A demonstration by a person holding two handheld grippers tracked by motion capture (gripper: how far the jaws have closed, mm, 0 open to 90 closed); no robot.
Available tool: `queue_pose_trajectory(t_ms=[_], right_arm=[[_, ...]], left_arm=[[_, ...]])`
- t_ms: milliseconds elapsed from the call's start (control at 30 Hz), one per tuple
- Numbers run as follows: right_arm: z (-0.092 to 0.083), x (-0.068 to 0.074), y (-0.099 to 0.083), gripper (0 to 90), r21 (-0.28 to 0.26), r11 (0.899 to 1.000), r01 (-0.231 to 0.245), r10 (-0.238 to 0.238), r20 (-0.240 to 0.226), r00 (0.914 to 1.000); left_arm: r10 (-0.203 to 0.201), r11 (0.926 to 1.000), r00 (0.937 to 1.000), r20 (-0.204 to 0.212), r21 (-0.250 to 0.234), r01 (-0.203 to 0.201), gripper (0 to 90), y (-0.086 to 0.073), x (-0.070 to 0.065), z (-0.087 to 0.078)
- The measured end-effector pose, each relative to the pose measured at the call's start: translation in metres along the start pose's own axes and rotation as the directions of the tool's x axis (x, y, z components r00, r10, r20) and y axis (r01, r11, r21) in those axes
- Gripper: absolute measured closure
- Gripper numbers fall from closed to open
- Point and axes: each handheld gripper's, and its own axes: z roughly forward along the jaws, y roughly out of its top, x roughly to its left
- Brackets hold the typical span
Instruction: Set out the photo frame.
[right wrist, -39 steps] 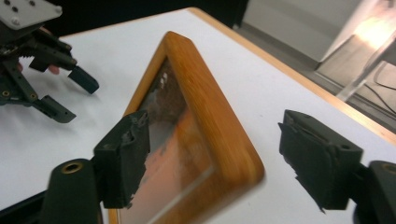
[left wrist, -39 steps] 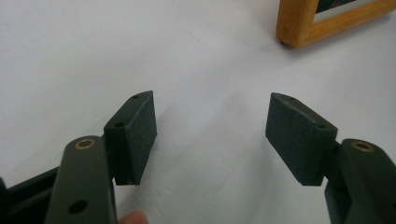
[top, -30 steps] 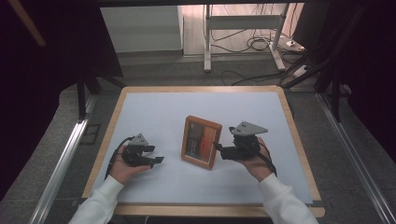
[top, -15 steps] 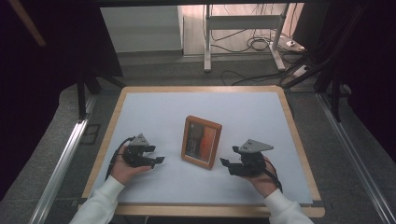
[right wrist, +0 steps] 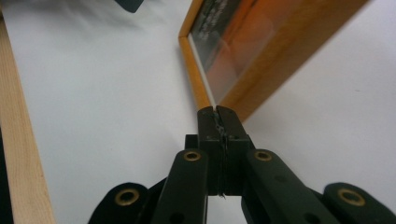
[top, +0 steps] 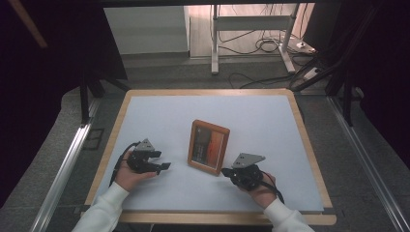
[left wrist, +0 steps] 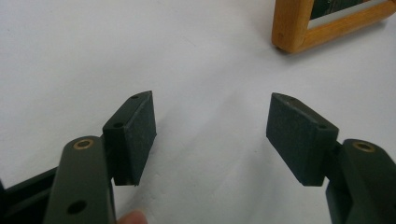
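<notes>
Resting state: picture frame [top: 209,147] lies flat on the tabletop [top: 270,121], glass side up, between the two claws.
Change, right claw [top: 226,171]: a second ago it stood at the frame's right edge; it now sits near the frame's near-right corner, closer to the person.
Right claw jaws: they have just been closing and now stand pressed together, with nothing between them. In the right gripper view the tips [right wrist: 218,114] point at the frame's corner [right wrist: 205,100], close to it; contact cannot be confirmed.
Left claw [top: 164,166]: unmoved, left of the frame and clear of it; jaws spread and empty. In the left gripper view a frame corner [left wrist: 299,28] lies beyond the right pad [left wrist: 296,130].
Meaning for the work: judged, the frame has been released and set down; the placing step looks complete, or a nudge with the shut tips may be intended.
Containers: the frame is the sole holder; it contains a dark and orange printed picture [top: 207,145] behind glass.
</notes>
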Motion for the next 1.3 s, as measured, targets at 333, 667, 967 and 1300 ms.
queue_pose_trajectory(t_ms=[333,667,967,1300], right_arm=[[0.026,0.009,0.005,89.3,0.043,0.998,0.039,-0.038,-0.024,0.999],[0.037,0.009,0.006,89.6,0.067,0.996,0.053,-0.054,0.003,0.9986],[0.037,0.007,0.005,89.6,0.065,0.997,0.049,-0.049,-0.004,0.9988],[0.035,0.003,0.001,89.6,0.068,0.996,0.051,-0.052,0.004,0.9987]], left_arm=[[0.002,1.0,1.0,0.0,0.005,-0.002,32.4,0.0,0.0,0.001],[0.006,1.0,1.0,0.001,0.008,-0.006,32.3,0.0,0.0,0.002],[0.006,0.9999,1.0,0.003,0.008,-0.006,32.2,0.0,0.0,0.002],[0.008,0.9999,1.0,0.002,0.008,-0.008,32.1,0.0,0.0,0.002]])
